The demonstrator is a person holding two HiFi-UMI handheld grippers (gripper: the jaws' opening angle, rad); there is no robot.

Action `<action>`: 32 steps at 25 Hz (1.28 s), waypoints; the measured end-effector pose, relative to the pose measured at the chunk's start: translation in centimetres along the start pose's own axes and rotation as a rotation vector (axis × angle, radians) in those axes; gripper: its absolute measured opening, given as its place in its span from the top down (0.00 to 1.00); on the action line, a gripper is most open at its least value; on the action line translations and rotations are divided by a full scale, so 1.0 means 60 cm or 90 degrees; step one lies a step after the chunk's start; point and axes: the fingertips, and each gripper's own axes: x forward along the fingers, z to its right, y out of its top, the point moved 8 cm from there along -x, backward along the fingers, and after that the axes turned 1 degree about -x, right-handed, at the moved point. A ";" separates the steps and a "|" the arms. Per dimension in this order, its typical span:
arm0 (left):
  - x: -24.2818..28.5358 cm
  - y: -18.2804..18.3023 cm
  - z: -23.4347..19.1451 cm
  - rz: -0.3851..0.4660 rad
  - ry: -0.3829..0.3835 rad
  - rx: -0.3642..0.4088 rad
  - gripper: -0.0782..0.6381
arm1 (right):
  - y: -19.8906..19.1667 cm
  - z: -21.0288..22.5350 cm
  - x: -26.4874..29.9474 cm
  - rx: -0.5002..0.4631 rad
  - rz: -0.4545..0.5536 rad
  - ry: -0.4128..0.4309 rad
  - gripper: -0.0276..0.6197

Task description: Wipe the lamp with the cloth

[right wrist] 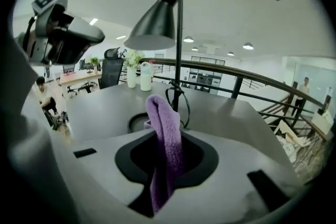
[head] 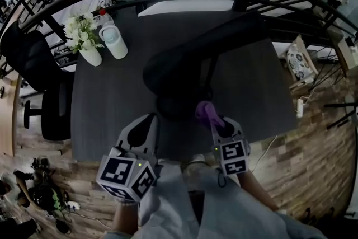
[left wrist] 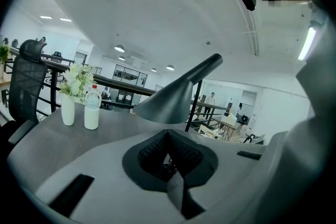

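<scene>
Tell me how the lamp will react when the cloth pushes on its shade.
Likely top-heavy: the lamp carries a wide shade high on a thin pole over a small round base, so a hard sideways push might tip it. The shade looks smooth and rigid, so the limp cloth in the right gripper should slide across easily.

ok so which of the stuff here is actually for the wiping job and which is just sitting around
For the job:
- lamp
- purple cloth, clamped in the right gripper

Just sitting around:
- vase of white flowers, at the table's far left corner
- white bottle, beside the vase
- office chair, off the table's left edge
</scene>
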 end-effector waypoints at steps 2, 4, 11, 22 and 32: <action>0.003 0.003 0.004 0.001 -0.006 0.004 0.87 | 0.025 0.008 -0.015 0.047 0.031 0.004 0.87; 0.005 0.003 0.009 -0.007 -0.010 0.006 0.87 | 0.049 0.013 -0.030 0.073 0.059 0.004 0.87; 0.010 0.013 0.015 0.012 -0.010 0.023 0.87 | 0.119 -0.003 -0.070 0.092 0.133 0.042 0.87; -0.001 0.044 0.030 0.048 -0.016 0.062 0.87 | 0.196 -0.009 -0.121 0.051 0.220 0.053 0.87; -0.010 0.054 0.032 0.058 -0.015 0.063 0.87 | 0.211 -0.010 -0.127 0.061 0.236 0.070 0.87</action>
